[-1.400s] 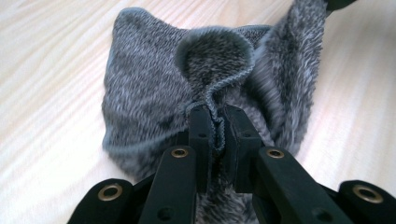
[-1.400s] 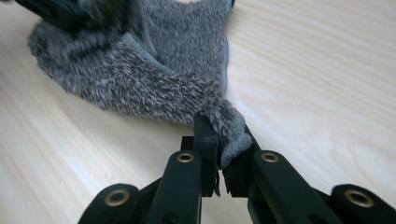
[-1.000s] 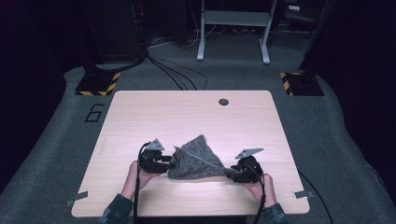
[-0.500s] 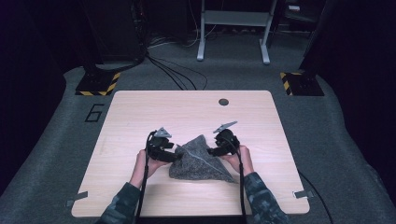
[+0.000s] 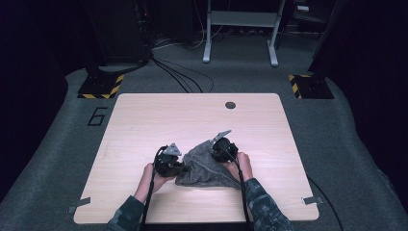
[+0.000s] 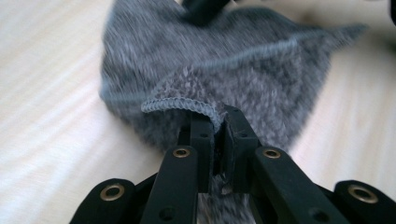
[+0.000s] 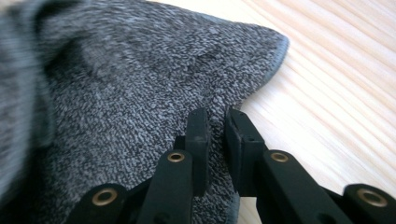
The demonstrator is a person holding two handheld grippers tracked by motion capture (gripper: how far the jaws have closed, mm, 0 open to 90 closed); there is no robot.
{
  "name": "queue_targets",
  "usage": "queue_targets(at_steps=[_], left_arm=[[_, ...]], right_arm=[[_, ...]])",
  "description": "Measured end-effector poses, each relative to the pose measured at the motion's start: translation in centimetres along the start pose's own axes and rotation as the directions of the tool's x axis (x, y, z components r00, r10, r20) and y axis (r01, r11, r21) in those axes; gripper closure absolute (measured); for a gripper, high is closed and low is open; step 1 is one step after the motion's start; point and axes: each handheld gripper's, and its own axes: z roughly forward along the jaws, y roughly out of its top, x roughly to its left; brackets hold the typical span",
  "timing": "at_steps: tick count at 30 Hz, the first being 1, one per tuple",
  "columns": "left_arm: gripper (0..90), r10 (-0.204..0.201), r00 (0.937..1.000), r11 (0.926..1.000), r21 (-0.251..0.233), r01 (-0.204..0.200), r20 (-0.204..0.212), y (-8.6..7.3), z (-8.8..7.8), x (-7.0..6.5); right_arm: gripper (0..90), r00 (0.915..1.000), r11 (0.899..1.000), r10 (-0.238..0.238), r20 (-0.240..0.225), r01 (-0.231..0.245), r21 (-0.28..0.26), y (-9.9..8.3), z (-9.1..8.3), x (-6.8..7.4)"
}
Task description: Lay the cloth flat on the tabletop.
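Grey terry cloth (image 5: 207, 166) lying crumpled on the wooden table (image 5: 144, 120), lower centre of the high view. Left gripper (image 6: 215, 128), at the cloth's left edge, has just closed its jaws and pinches a hemmed fold. Right gripper (image 7: 217, 123), at the cloth's upper right corner in the high view, has likewise just closed, clamping the fabric near its edge.

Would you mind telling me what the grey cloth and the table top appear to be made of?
The grey cloth looks like a soft terry or knitted textile: mottled, looped pile and a stitched hem. The table top looks like pale wood or wood-look laminate, with a smooth matte finish and straight grain lines; which of the two cannot be told.
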Motion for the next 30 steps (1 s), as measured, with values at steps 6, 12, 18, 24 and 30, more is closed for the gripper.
queue_targets(at_steps=[6,12,18,24,30], left_arm=[[83.7,0.030,0.9993,0.9989,0.034,-0.031,0.021,-1.2,-0.5,-0.9],[83.1,0.030,0.9992,0.9980,0.054,-0.031,0.028,-2.6,-1.4,-1.0],[82.2,0.056,0.9981,0.9929,0.104,-0.058,0.026,-3.8,-2.1,-1.6],[51.6,0.003,0.9999,0.9901,0.140,0.000,-0.017,-4.4,-3.4,-1.4],[32.1,-0.021,0.9930,0.9994,0.023,0.024,-0.116,-3.0,-6.4,-1.7]], right_arm=[[81.3,0.9974,0.999,0.046,0.056,-0.047,0.002,-1.3,-0.9,-0.6],[81.3,0.9899,0.994,0.108,0.091,-0.109,-0.001,-3.3,-2.2,-1.5],[80.1,0.9744,0.984,0.178,0.138,-0.176,-0.020,-5.0,-3.3,-2.4],[68.8,0.9720,0.978,0.207,0.111,-0.201,-0.063,-5.4,-4.6,-2.7],[57.4,0.9738,0.974,0.214,0.077,-0.207,-0.088,-5.5,-5.5,-3.2]])
